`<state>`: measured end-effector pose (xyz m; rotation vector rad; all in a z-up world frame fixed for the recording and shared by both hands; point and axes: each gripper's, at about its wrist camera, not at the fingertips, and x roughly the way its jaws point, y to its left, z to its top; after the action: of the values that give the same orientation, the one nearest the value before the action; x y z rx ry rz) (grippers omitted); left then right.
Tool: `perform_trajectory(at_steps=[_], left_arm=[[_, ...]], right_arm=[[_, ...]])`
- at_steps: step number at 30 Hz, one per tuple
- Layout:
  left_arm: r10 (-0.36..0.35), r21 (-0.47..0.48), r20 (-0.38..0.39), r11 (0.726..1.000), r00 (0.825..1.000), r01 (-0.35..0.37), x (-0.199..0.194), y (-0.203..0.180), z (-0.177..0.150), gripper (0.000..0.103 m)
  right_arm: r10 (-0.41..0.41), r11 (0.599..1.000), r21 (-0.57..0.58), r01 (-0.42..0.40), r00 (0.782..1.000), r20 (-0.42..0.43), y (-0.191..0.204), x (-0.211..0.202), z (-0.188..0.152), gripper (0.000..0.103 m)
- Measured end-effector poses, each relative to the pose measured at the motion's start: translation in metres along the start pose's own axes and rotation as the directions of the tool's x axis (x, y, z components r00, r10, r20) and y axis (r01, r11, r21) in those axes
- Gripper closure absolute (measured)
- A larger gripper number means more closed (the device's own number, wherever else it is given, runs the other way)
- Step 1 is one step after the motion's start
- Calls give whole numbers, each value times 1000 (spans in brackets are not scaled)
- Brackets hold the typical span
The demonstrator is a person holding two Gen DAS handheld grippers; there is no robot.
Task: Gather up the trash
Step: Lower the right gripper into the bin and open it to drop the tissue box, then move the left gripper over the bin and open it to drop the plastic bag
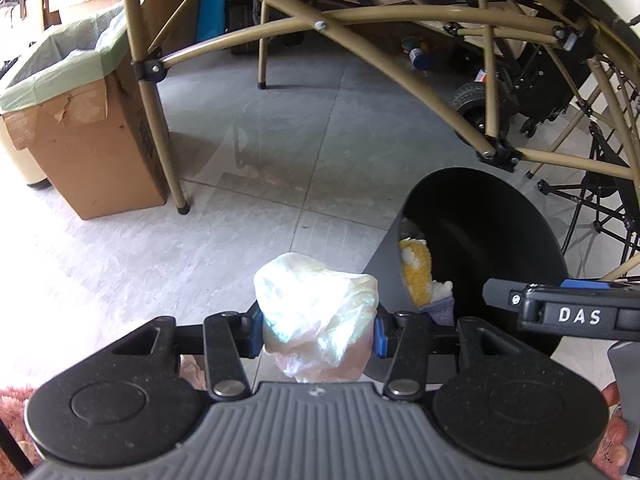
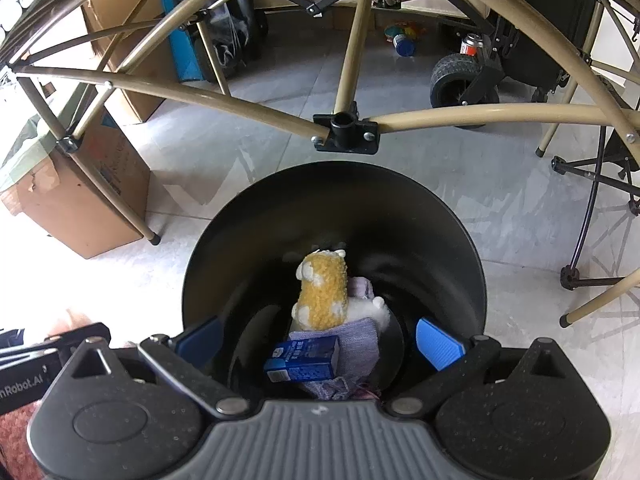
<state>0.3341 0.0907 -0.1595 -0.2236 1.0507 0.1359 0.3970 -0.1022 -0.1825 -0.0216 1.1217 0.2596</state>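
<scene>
From the left wrist view, the left gripper (image 1: 318, 330) has its two blue pads clenched on one crumpled wad of iridescent plastic wrap (image 1: 316, 316), held above the pale tiled floor (image 1: 248, 152) and just to the left of the black bin (image 1: 492, 240). One bin shows here, seen at a slant, with a yellow plush toy (image 1: 416, 272) and a bit of purple cloth (image 1: 440, 308) visible inside near its lower rim. The right gripper's body (image 1: 560, 312) juts in from the right edge, over the bin's mouth, with the white letters "DAS" on it. One cardboard box (image 1: 92, 144) lined with a green bag stands at the left — beside a leg of the tan metal frame (image 1: 280, 12). Only this view shows the wrap.

From the right wrist view, the right gripper (image 2: 320, 346) looks straight down into the same bin (image 2: 452, 240), its two blue fingers (image 2: 438, 344) spread wide and released, nothing between the pads. Inside lie three things: the plush toy (image 2: 324, 296), the purple cloth (image 2: 360, 344) and one blue carton (image 2: 304, 360), whose white print is too small to read. The carton shows in this view alone. At the left edge the left gripper's side (image 2: 24, 376) carries the partial wording "nRobot.AI". A banner behind the frame reads "FAN" before it is cut off.
</scene>
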Motion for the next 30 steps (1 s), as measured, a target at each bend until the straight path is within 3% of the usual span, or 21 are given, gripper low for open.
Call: perform_trajectory(at_steps=[19, 30], left_arm=[[-57, 137, 63, 989, 996, 48, -16, -70, 4, 54], [-82, 223, 41, 972, 996, 71, -8, -118, 0, 54]], right_arm=[[-48, 995, 92, 38, 993, 108, -55, -47, -14, 0], [-104, 978, 196, 76, 985, 134, -99, -61, -29, 0]])
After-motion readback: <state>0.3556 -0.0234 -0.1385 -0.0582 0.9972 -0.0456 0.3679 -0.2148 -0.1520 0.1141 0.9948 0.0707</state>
